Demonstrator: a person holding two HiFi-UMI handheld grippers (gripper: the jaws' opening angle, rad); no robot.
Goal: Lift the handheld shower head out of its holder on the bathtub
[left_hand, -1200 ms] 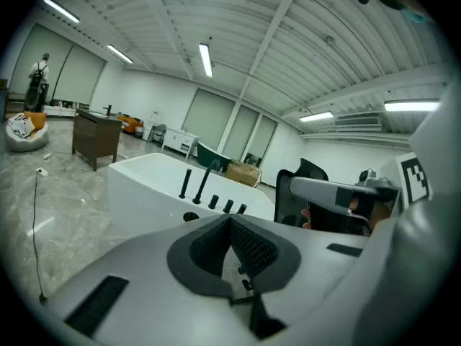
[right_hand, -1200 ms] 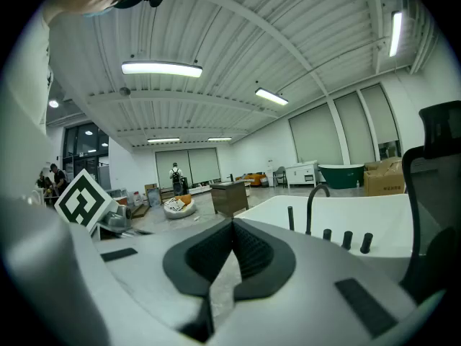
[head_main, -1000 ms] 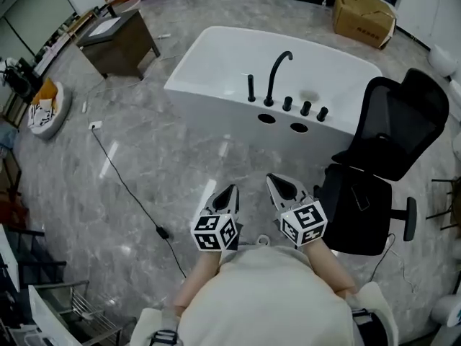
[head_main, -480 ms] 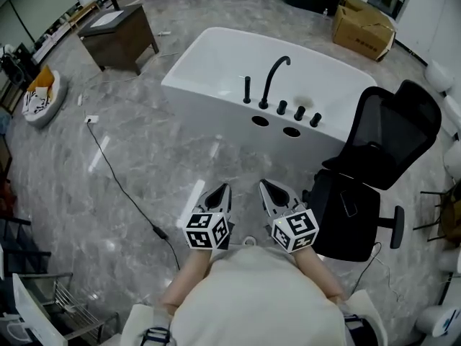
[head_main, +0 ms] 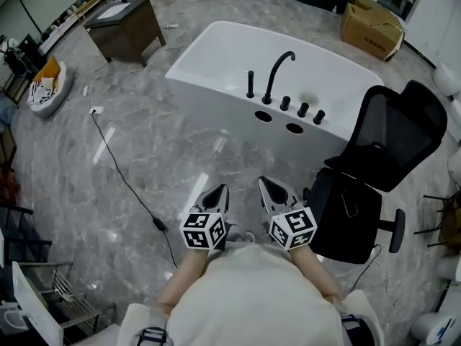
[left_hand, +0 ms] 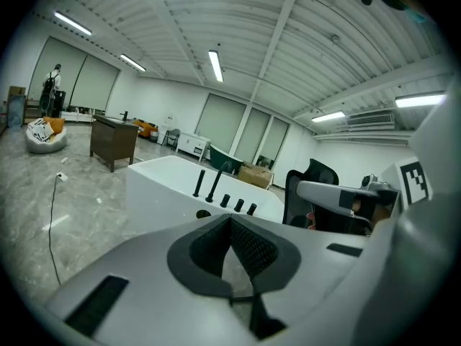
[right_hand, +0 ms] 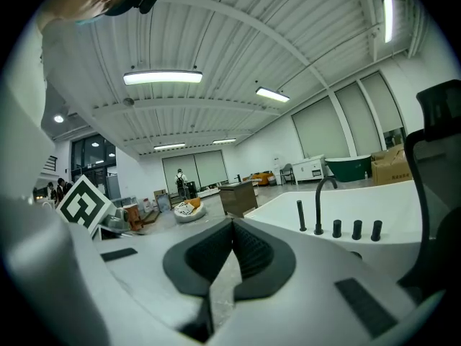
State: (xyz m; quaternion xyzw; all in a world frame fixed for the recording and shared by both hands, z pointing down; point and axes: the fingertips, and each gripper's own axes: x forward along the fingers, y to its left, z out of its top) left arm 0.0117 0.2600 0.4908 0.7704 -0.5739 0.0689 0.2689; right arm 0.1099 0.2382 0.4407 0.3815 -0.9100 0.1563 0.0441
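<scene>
The white bathtub [head_main: 216, 49] stands across the floor ahead of me. On its near rim the black handheld shower head [head_main: 251, 83] stands upright in its holder, left of the curved black spout [head_main: 277, 71] and three black knobs [head_main: 302, 109]. My left gripper [head_main: 220, 190] and right gripper [head_main: 265, 184] hover side by side close to my body, well short of the tub, both shut with nothing between the jaws. The shower head [left_hand: 198, 183] shows far off in the left gripper view, and the shower head [right_hand: 300, 215] shows likewise in the right gripper view.
A black office chair [head_main: 382, 157] stands right of my grippers, beside the tub's end. A black cable [head_main: 122, 171] runs over the marble floor at the left. A brown cabinet [head_main: 130, 24] and a cardboard box [head_main: 371, 20] stand farther back. A wire rack [head_main: 50, 294] is at the lower left.
Only the head view has shifted a little. Both grippers stay shut and in the same place before my body.
</scene>
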